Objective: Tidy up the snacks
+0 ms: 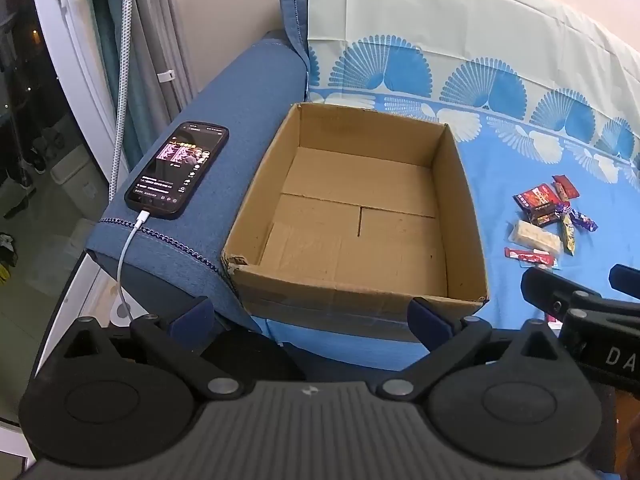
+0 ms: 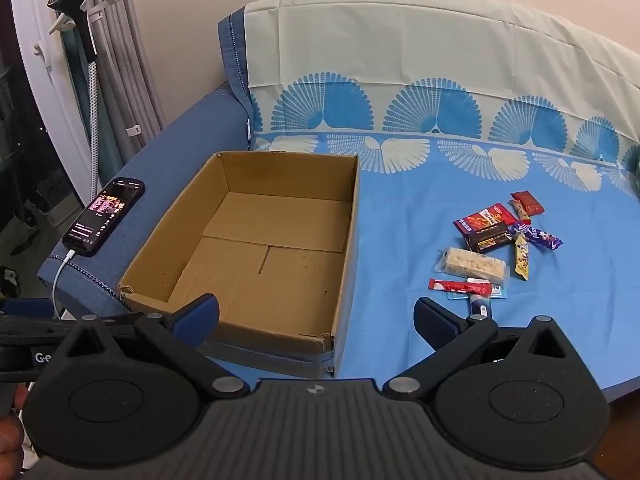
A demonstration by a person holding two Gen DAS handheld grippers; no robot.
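left wrist view: your left gripper (image 1: 310, 320) hangs with its jaws spread wide and nothing between them, just short of the near wall of the box (image 1: 468, 216). the box sits open and bare inside on the blue cloth (image 1: 520, 320), beside the armrest (image 1: 248, 92) where a phone (image 1: 178, 170) lies plugged into a cable (image 1: 126, 256). the snacks (image 1: 548, 220) lie in a loose cluster on the cloth, right of the box and apart from it.

right wrist view: your right gripper (image 2: 316, 318) is also wide open and empty, over the box's near right corner. the snacks (image 2: 496, 248) lie just beyond its right finger (image 2: 438, 326).
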